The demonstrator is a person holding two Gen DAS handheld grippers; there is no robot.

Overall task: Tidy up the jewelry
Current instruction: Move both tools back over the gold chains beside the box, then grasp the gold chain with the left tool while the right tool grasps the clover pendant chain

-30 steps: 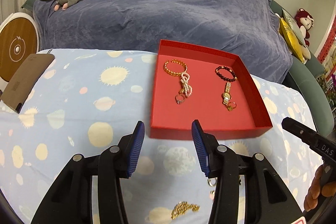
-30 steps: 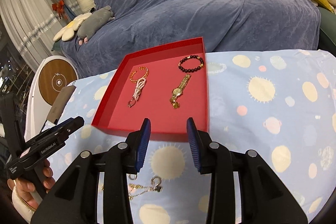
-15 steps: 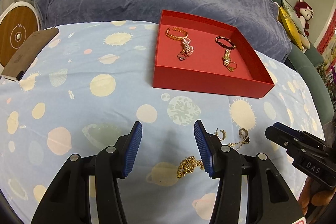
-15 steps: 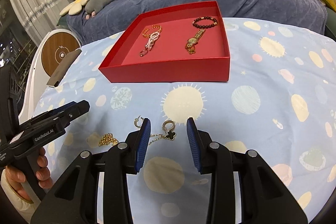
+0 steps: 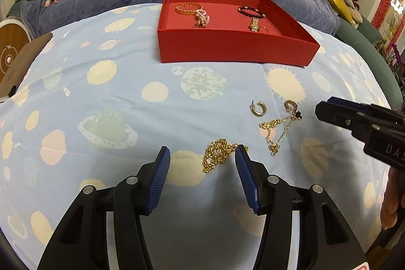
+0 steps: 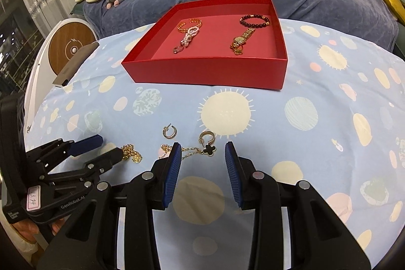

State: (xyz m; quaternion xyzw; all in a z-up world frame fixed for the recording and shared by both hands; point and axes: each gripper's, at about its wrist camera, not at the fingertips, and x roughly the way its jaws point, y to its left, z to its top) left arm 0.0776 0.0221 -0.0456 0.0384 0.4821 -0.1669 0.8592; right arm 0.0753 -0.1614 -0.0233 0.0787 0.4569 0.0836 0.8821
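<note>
Left wrist view: my left gripper (image 5: 202,161) gapes around the gold chain (image 5: 218,154), the right gripper (image 6: 203,152) wide too, both empty. In the red tray (image 6: 207,70): bracelets, watch. Left near it: chain, clover necklace (image 6: 200,149), two hoop earrings (image 6: 170,132).

In my left wrist view, the near wall of the red tray (image 5: 233,47) hides the lower ends of the pearl strand (image 5: 202,18) & gold watch (image 5: 254,25), and my right gripper (image 5: 326,113) is cut off at the frame's right edge. In the right wrist view, my own left finger pad (image 6: 173,166) covers part of the thin chain (image 6: 188,151), and the left gripper (image 6: 101,148) covers part of the chunky gold chain (image 6: 131,152). The brown pouch (image 5: 17,65) runs off the frame's left side, its label too small to read.
</note>
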